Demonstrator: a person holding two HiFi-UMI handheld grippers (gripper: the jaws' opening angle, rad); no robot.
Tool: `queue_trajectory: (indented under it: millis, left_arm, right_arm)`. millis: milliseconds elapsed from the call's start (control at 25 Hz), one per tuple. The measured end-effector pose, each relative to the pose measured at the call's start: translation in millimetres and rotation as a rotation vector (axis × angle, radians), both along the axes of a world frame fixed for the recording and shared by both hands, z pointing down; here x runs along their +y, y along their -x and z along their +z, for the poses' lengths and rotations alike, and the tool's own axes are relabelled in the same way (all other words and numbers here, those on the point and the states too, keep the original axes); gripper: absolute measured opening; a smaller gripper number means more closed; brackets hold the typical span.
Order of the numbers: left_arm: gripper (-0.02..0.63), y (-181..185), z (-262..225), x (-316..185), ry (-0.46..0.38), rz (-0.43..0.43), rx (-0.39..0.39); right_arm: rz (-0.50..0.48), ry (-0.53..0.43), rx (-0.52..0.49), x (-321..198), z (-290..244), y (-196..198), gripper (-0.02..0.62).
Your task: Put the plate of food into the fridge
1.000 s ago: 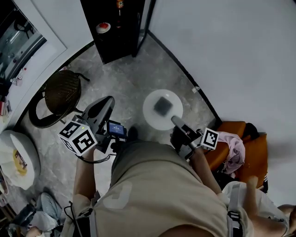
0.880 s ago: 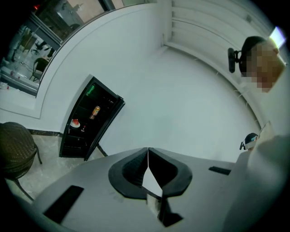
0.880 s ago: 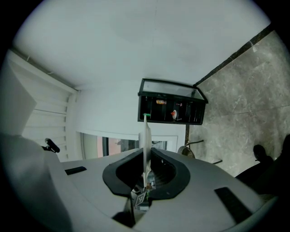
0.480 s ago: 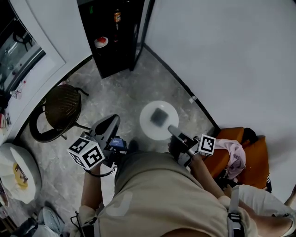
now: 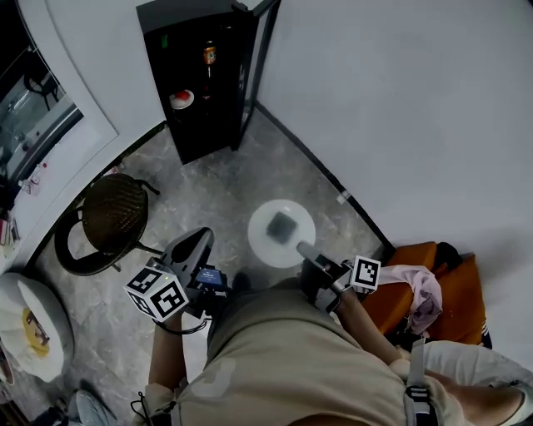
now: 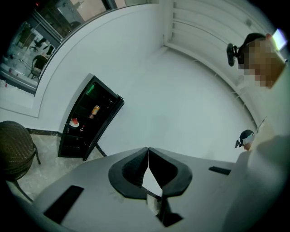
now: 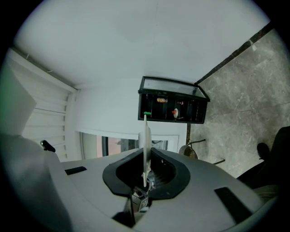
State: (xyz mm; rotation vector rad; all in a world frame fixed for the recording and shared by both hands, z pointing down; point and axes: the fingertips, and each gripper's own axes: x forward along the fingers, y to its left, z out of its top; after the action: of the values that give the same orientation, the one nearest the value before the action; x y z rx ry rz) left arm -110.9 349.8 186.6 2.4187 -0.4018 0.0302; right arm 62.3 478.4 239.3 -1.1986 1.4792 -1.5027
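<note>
1. Plate of food (image 5: 281,234) hangs over the floor (image 5: 208,187), clamped at its edge in the right hand-held gripper (image 5: 306,250).
2. Left hand-held gripper (image 6: 148,152) has its jaws pressed together, holding nothing.
3. Black fridge (image 5: 200,75) stands open on the far side.

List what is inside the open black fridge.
Inside the fridge: a bottle with an orange label on an upper shelf, a small white dish holding something red below it, and a green light near the top. The lower shelves are too dark to see.
</note>
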Motion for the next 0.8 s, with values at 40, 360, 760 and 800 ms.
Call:
queue_trajectory:
  millis: [40, 360, 760, 800]
  left_arm:
    - [0.012, 4, 0, -3, 0.002, -0.010, 0.004]
    - [0.012, 15, 6, -11, 0.033, -0.060, 0.021]
    - [0.012, 18, 15, -23, 0.064, -0.109, 0.007]
    - [0.012, 16, 15, -24, 0.065, -0.113, 0.003]
  right_arm:
    - [-0.010, 0.003, 0.002, -3, 1, 3, 0.034]
    - [-0.065, -0.002, 0.007, -18, -4, 8, 0.034]
    - [-0.102, -0.007, -0.042, -46, 2, 7, 0.034]
    - [-0.107, -0.005, -0.046, -49, 3, 5, 0.034]
